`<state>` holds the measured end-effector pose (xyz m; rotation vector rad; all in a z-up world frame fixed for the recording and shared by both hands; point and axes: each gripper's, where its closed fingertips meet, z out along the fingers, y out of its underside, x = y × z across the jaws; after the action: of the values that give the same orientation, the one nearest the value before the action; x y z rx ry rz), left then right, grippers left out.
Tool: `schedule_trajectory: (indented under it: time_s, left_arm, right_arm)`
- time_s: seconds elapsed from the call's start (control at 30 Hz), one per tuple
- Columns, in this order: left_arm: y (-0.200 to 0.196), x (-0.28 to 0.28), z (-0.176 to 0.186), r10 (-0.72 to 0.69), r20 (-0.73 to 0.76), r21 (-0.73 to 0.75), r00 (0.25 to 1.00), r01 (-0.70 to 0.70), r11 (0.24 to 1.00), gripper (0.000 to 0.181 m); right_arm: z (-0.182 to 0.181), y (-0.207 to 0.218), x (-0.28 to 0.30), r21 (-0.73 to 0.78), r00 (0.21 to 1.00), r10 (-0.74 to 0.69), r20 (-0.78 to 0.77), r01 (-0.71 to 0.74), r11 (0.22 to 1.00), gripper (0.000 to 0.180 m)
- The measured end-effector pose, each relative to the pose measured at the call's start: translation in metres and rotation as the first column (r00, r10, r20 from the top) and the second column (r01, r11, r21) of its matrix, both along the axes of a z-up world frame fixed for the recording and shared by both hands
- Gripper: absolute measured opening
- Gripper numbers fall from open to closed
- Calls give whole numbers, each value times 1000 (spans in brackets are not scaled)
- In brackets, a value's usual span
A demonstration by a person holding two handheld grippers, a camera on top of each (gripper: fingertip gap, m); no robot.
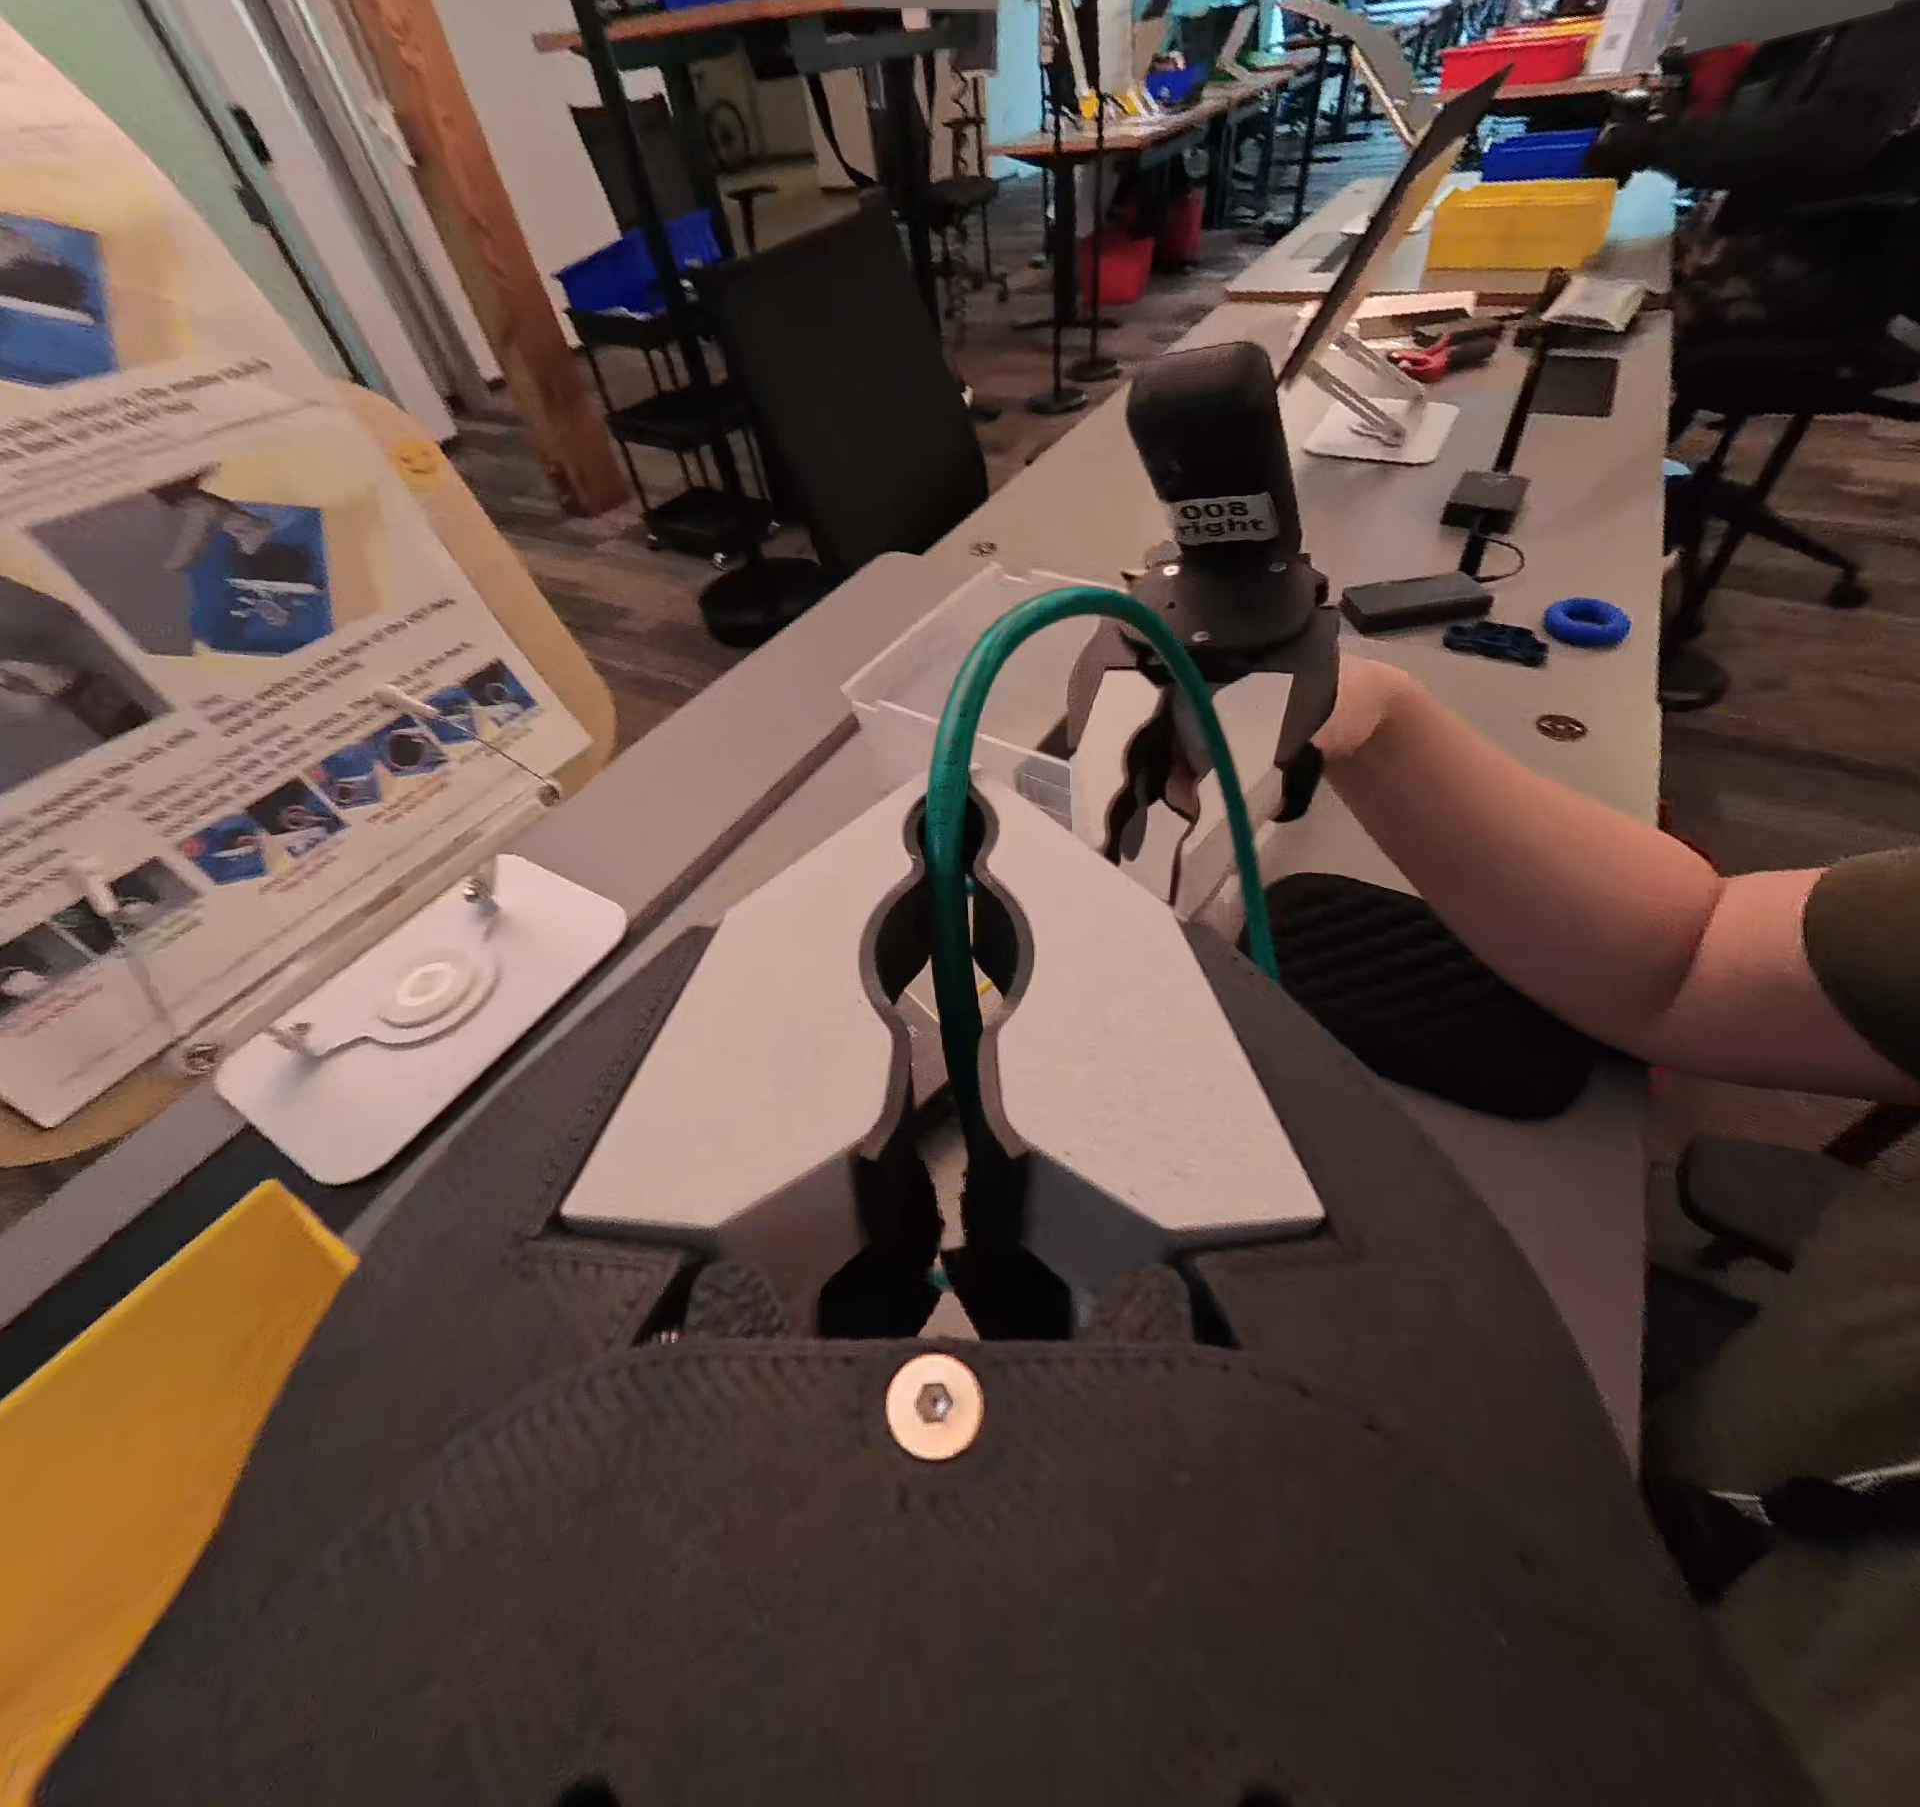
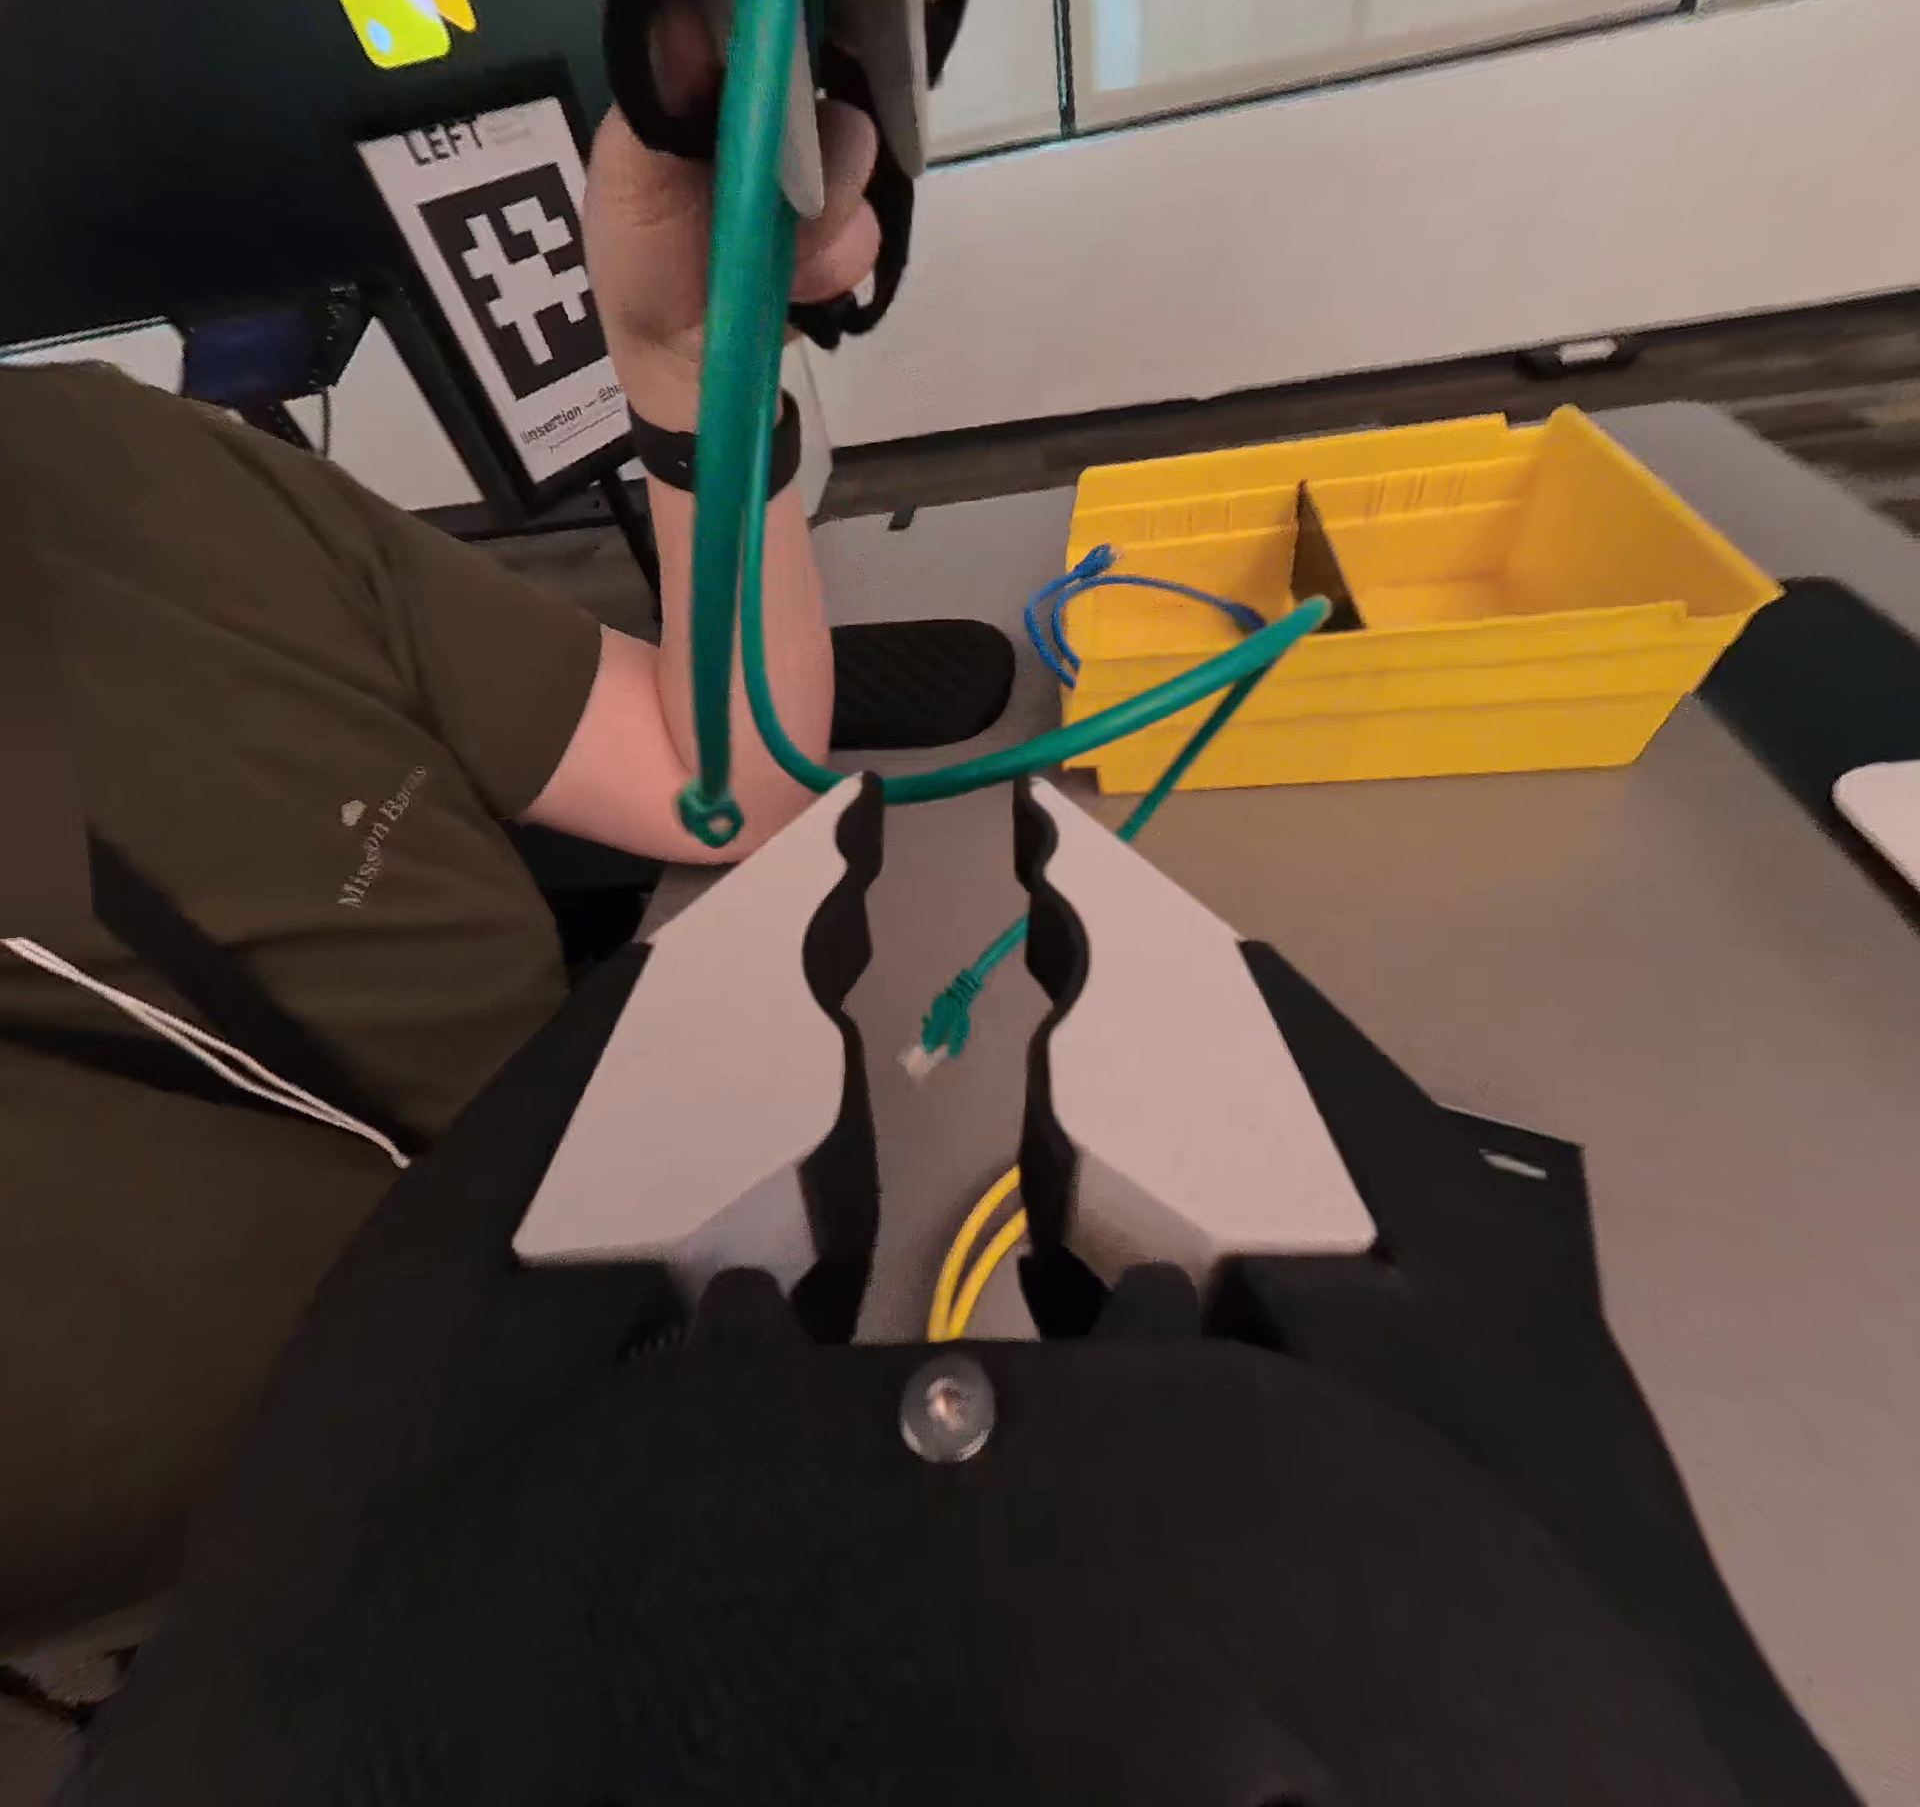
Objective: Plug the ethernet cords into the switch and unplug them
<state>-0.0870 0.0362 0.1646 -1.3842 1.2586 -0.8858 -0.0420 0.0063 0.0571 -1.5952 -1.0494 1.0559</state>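
A green ethernet cord (image 1: 1023, 604) runs up between the fingers of my left gripper (image 1: 951, 817), which is shut on it, then arches over to my right gripper (image 1: 1195, 781). In the right wrist view the green cord (image 2: 727, 407) hangs in a loop from the raised left gripper (image 2: 800, 95) and crosses the tips of my right gripper (image 2: 948, 801), which is open and not clamped on it. The cord's green plug (image 2: 945, 1019) lies free over the grey table between the right fingers. A yellow cord (image 2: 977, 1258) shows under the right gripper. No switch is in view.
A yellow bin (image 2: 1455, 697) stands on the grey table (image 2: 1455, 978) with a blue cord (image 2: 1081, 604) over its edge. A black wrist pad (image 1: 1423, 988), a clear plastic box (image 1: 925, 677) and an instruction board on a stand (image 1: 260, 718) are nearby. A person's arm (image 1: 1507, 926) holds the right gripper. One gripper's finger ends stand about 12 cm off the other's.
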Motion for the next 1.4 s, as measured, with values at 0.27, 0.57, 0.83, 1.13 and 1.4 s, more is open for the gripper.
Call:
schedule_trajectory:
  time_s: [0.27, 0.57, 0.83, 1.13, 1.4]
  left_arm:
    - [17, 6, -5, 46, -5, -7, 999, -46, 999, 0]
    - [28, -8, 13, 96, 102, -2, 990, -96, 995, 0]
    - [15, -14, 28, 38, 185, -6, 982, -38, 999, 0]
    - [1, -14, 36, -31, 222, -2, 975, 33, 999, 0]
    - [-79, 28, -3, -392, 46, -153, 919, 395, 906, 0]
  right_arm:
    - [-35, 0, 4, -41, 985, 11, 171, -4, 999, 30]
    - [-97, 2, -12, -91, 927, 116, 358, -88, 992, 31]
    - [-123, 29, -67, -333, 992, 114, 56, -89, 939, 38]
    - [-141, 27, -92, -429, 989, 146, 27, -121, 895, 18]
    - [-120, 65, -59, -107, 995, -73, 74, 80, 991, 17]
